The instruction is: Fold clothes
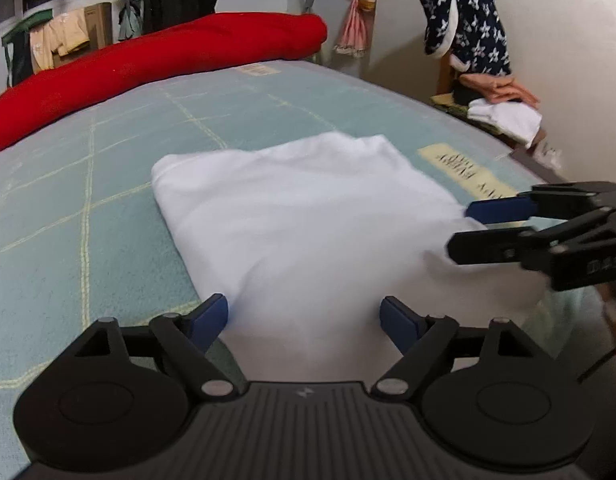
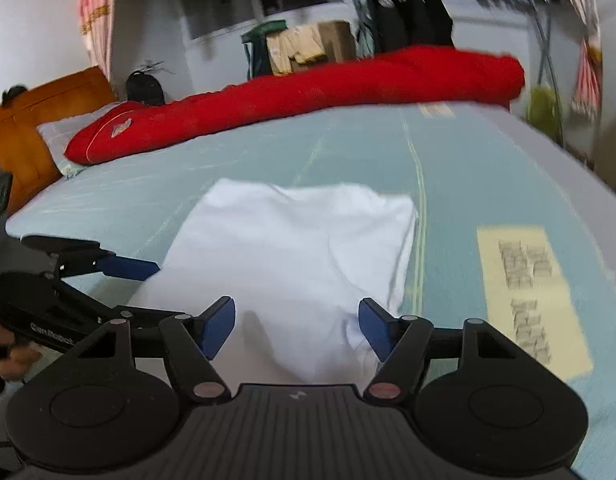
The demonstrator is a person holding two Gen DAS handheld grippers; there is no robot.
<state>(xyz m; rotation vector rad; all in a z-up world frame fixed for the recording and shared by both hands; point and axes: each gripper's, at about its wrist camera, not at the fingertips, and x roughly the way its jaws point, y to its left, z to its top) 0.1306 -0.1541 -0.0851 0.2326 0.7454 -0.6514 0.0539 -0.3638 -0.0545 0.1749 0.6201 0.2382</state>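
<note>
A white garment [image 1: 300,216], folded into a rough rectangle, lies flat on the teal bed sheet [image 1: 108,200]. My left gripper [image 1: 304,316] is open, and its blue pads [image 1: 212,316] straddle the garment's near edge. From the right, my right gripper [image 1: 458,230] comes in open at the garment's right side. In the right wrist view the same white garment [image 2: 292,248] lies ahead, and my right gripper [image 2: 298,320] stands open over its near edge. My left gripper [image 2: 168,292] shows at the left with one blue pad [image 2: 128,268] beside the cloth. A hand [image 2: 8,356] holds it.
A long red quilt roll [image 1: 168,64] lies along the far side of the bed. A chair [image 1: 496,96] with piled clothes and a navy star-patterned garment [image 1: 468,24] stands at the right. A yellow label patch [image 2: 532,296] is on the sheet. An orange headboard [image 2: 36,120] and a pillow [image 2: 68,132] are at left.
</note>
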